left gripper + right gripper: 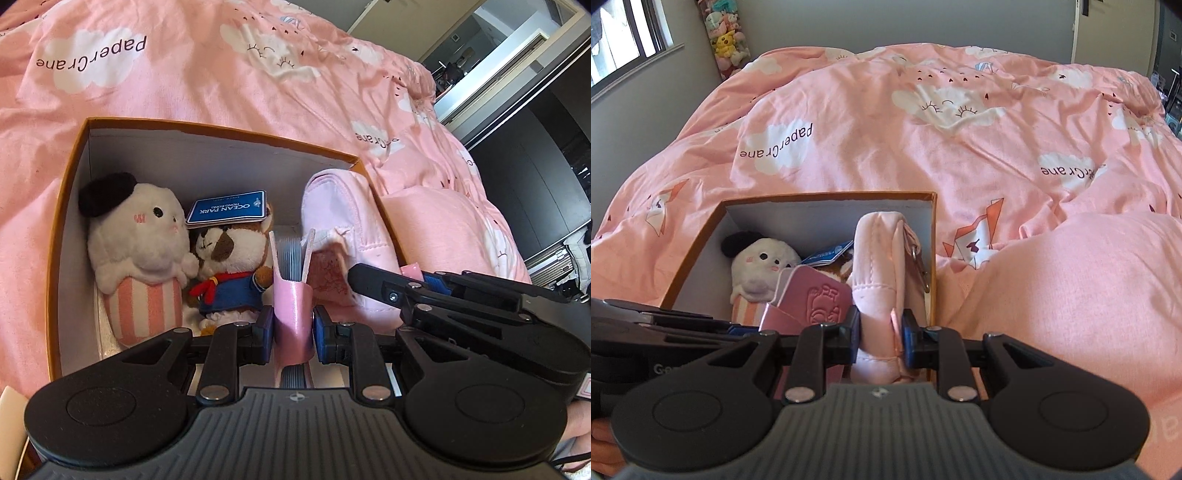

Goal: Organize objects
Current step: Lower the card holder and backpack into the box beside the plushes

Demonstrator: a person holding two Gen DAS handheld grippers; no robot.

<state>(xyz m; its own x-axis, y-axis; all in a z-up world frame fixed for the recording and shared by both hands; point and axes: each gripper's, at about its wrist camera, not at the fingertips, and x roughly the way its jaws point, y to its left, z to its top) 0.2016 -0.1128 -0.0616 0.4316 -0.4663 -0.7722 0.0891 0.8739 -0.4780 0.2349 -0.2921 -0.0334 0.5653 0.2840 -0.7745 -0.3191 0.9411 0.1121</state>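
Observation:
An orange-rimmed cardboard box (221, 129) with a white inside lies on the bed. In it lean a white plush (144, 243) with a black ear and a striped base, and a dog plush (229, 273) in a blue sailor suit with a blue tag. My left gripper (293, 328) is shut on a pink notebook (293, 306), held upright over the box's near side. My right gripper (881, 332) is shut on a pink fabric pouch (879, 258) with a metal clip, standing along the box's right wall (932, 236). The notebook (820, 295) sits just left of the pouch.
A pink duvet (960, 147) with cloud prints covers the bed around the box, bulging high at the right (1071, 288). A window (624, 40) and hanging plush toys (726, 33) are at the far left wall. Dark furniture (535, 166) stands right of the bed.

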